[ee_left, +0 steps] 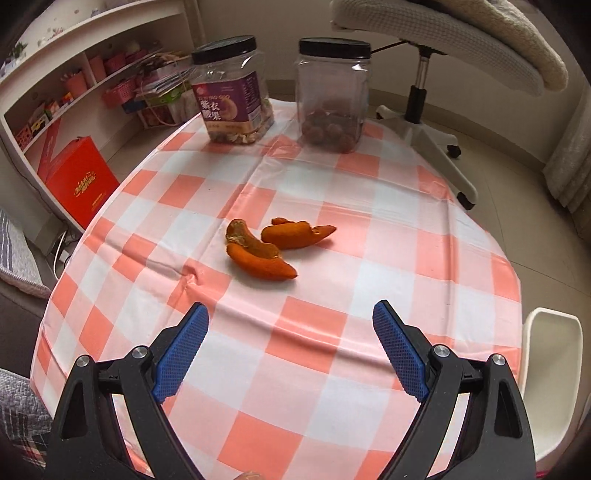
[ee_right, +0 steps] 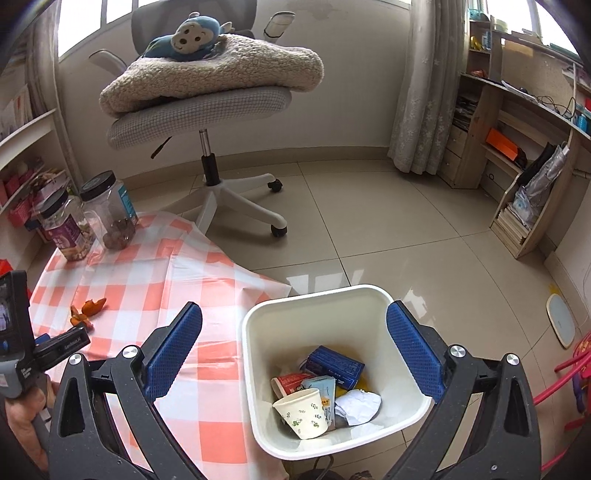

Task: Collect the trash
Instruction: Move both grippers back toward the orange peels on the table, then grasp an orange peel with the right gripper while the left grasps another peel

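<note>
Orange peel pieces [ee_left: 269, 247] lie mid-desk beyond the wide-spread, empty left gripper [ee_left: 291, 314], long axes slanting left-right, bare checked cloth all round. Right gripper [ee_right: 293, 314], likewise released, hangs above the white plastic bin [ee_right: 258, 369] off the desk [ee_left: 369, 229] edge.

Both views are bright with soft, even daylight. In the right wrist view the light enters through the overexposed windows [ee_right: 92, 22] at the upper left and upper right, and a white glare patch sits on the glossy beige floor tiles [ee_right: 325, 277] near centre. Shadows are faint. Fisheye bending curves all edges, corners go black, and the focus is sharp throughout.
</note>
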A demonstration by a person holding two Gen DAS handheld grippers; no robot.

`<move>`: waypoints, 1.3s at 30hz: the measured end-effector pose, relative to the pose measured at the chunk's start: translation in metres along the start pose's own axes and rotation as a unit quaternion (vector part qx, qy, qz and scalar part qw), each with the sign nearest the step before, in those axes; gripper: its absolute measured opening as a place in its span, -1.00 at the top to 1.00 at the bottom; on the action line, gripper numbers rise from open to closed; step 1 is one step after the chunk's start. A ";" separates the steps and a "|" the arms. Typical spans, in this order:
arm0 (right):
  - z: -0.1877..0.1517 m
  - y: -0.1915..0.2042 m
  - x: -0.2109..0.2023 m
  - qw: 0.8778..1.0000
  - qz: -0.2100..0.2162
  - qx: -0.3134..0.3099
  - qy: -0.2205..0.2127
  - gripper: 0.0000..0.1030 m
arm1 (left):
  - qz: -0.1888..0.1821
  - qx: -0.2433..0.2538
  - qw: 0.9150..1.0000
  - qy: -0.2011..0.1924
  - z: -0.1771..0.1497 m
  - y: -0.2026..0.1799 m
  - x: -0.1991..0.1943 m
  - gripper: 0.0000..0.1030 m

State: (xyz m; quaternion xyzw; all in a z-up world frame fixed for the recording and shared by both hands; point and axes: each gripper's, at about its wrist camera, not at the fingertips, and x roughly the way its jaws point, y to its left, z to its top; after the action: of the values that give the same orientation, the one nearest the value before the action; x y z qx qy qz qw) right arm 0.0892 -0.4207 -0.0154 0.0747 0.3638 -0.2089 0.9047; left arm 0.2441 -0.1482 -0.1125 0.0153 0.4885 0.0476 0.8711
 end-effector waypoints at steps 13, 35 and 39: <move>-0.001 0.075 0.030 0.996 0.017 -0.089 0.018 -0.86 | -0.036 -0.010 0.997 0.069 0.027 0.034 0.087 -0.20; -0.030 0.298 0.099 0.918 0.217 -0.330 0.049 -0.86 | -0.054 0.027 0.997 0.048 0.044 0.175 0.009 0.71; -0.038 0.325 0.119 0.906 0.223 -0.354 0.063 -0.84 | -0.058 0.027 0.996 0.057 0.042 0.183 0.011 0.83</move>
State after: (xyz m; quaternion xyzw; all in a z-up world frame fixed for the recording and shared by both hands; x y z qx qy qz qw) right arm 0.2829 -0.1548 -0.1307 -0.1586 0.4437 0.1465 0.8698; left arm 0.2733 0.0361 -0.0863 0.0079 0.5385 -0.0153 0.8425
